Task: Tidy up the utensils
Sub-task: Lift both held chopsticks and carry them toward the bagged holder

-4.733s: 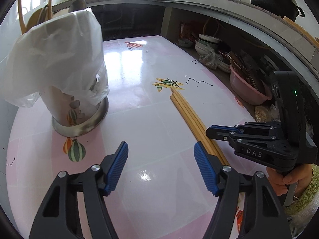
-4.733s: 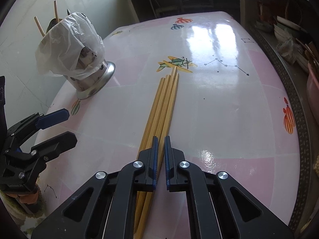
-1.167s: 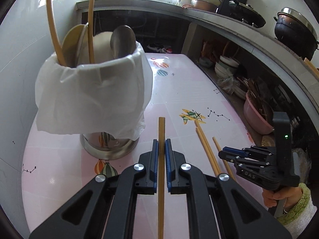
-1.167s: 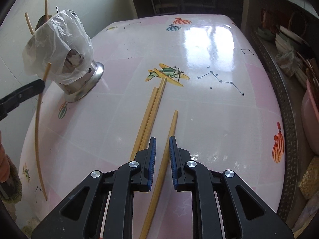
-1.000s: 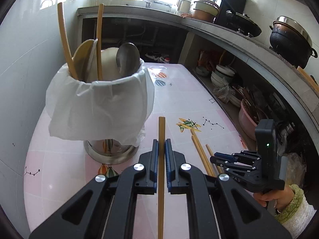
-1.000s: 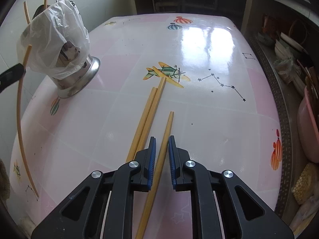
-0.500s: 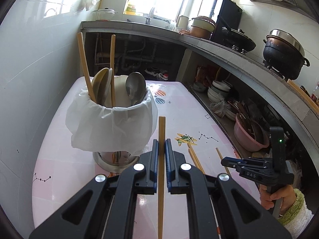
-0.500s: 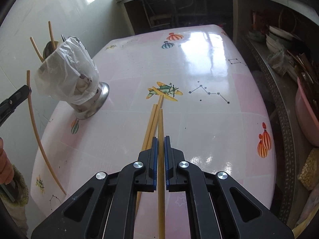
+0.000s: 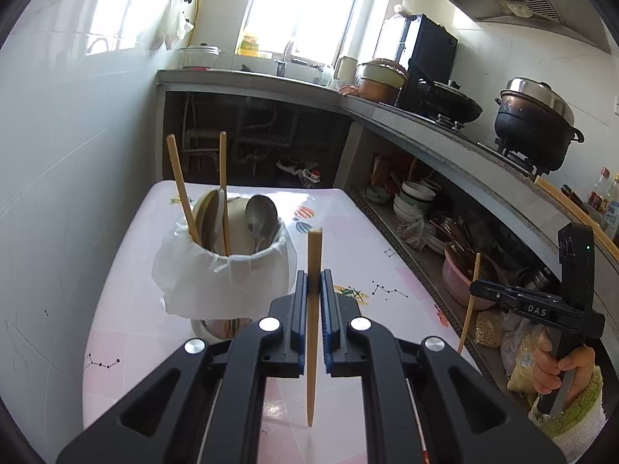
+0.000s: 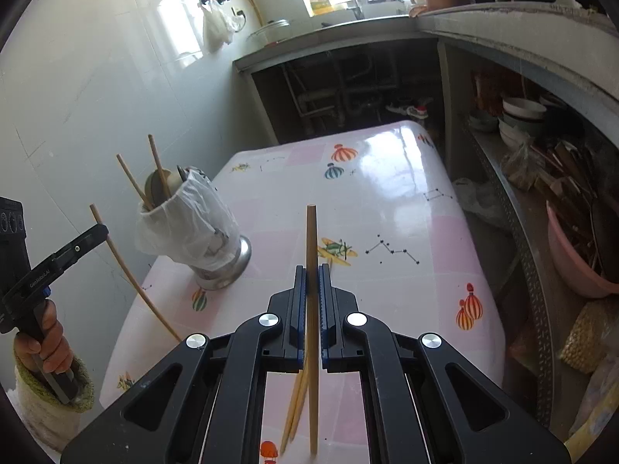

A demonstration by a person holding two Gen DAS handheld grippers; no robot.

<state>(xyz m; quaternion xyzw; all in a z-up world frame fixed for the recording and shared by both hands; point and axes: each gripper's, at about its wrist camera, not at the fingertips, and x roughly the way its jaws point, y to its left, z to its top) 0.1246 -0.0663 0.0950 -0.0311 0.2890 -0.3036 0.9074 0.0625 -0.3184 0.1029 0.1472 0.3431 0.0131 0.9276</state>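
- At the left of the pink balloon-patterned table [image 10: 406, 208], a steel utensil holder lined with a white plastic bag [image 9: 228, 274] is stood near the tiled wall; two wooden chopsticks and some spoons are already kept upright in it, so it is judged to be the destination for the loose sticks.
- The left gripper [image 9: 314, 282] is held clear above the table with its jaws closed narrowly on one pale wooden chopstick [image 9: 312, 309], gripped near the blunt end so that the tapered tip hangs down, a pose that seems suited to lowering it into the holder's mouth.
- Two more chopsticks [image 10: 296, 406] are left lying side by side on the table, just below the right gripper, and are judged to be the remaining work.
- The right gripper [image 10: 312, 274] is likewise clamped narrowly on a second single chopstick [image 10: 312, 255], raised off the surface and kept well apart from the holder, presumably so that the left delivery can be made first.
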